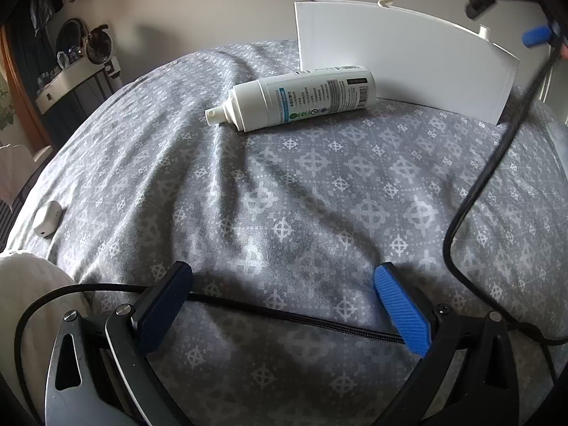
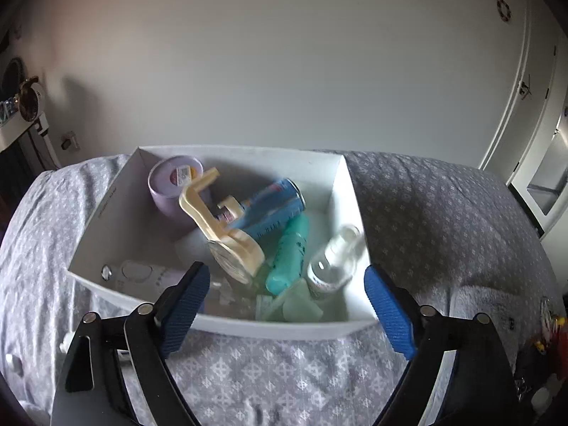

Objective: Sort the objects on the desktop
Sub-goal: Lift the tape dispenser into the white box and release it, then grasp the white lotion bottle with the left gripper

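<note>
A white pump bottle (image 1: 296, 97) lies on its side on the grey patterned cloth (image 1: 284, 195), against the white box's outer wall (image 1: 401, 64). My left gripper (image 1: 280, 277) hovers open over bare cloth, well short of the bottle. In the right wrist view my right gripper (image 2: 287, 280) stands open and empty above the near rim of the white box (image 2: 349, 191). Inside lie a lilac round tin (image 2: 174, 184), a cream tape dispenser (image 2: 227, 230), a blue can (image 2: 273, 206), a teal bottle (image 2: 289, 259) and a clear bottle (image 2: 333, 262).
A small white earbud case (image 1: 46, 218) sits at the cloth's left edge. A black cable (image 1: 497, 163) hangs down the right of the left wrist view and another runs between the left fingers. A folded white towel (image 2: 486, 301) lies right of the box.
</note>
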Motion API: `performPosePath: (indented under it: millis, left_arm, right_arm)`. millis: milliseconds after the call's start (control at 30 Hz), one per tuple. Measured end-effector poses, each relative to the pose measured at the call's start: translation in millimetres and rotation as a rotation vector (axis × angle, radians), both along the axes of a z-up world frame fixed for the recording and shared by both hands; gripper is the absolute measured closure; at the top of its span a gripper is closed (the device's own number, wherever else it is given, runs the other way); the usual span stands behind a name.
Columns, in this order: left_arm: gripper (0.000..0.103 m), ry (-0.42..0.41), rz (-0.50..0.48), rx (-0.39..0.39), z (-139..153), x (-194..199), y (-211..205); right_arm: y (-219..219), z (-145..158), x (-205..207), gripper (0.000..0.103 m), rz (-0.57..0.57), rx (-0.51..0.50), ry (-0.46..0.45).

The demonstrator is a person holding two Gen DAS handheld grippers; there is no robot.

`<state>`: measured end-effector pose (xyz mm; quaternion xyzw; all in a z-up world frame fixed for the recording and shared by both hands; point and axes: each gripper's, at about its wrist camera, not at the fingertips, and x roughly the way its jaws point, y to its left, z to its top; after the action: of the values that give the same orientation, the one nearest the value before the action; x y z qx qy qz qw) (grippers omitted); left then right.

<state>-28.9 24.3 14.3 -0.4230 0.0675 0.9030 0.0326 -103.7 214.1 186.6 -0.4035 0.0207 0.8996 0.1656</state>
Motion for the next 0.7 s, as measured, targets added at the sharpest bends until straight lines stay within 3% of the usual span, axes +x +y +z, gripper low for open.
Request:
performPosePath:
  millis: [200,333,400,467,567,667,700]
  left_arm:
    - [0.0,-0.003,-0.001,-0.001,0,0,0]
    - [0.0,-0.087,-0.029,-0.02,10,-7,0]
    - [0.0,-0.053,-0.029,-0.049,25,-5,-3]
    - [0.0,0.012,-0.039,-0.03,48,-5,-10]
    - [0.0,0.082,-0.112,-0.017,80,-13,-13]
    - [0.0,0.14,-0.256,-0.175,94,-30,-1]
    - [0.0,0.16,-0.299,-0.24,94,-37,4]
  right_arm:
    - [25,-61,89,0.011,-0.087,-0.088,-0.13]
    - [31,-101,146,0.011,-0.171,-0.205,-0.183]
    - [29,-115,166,0.011,-0.197,-0.247,-0.207]
    - [25,-122,178,0.011,-0.222,-0.265,-0.219]
    - [15,-123,183,0.011,-0.242,-0.226,-0.204]
    - [-2,-126,179,0.009,-0.21,-0.223,-0.181]
    - [-11,-130,179,0.001,-0.191,-0.195,-0.176]
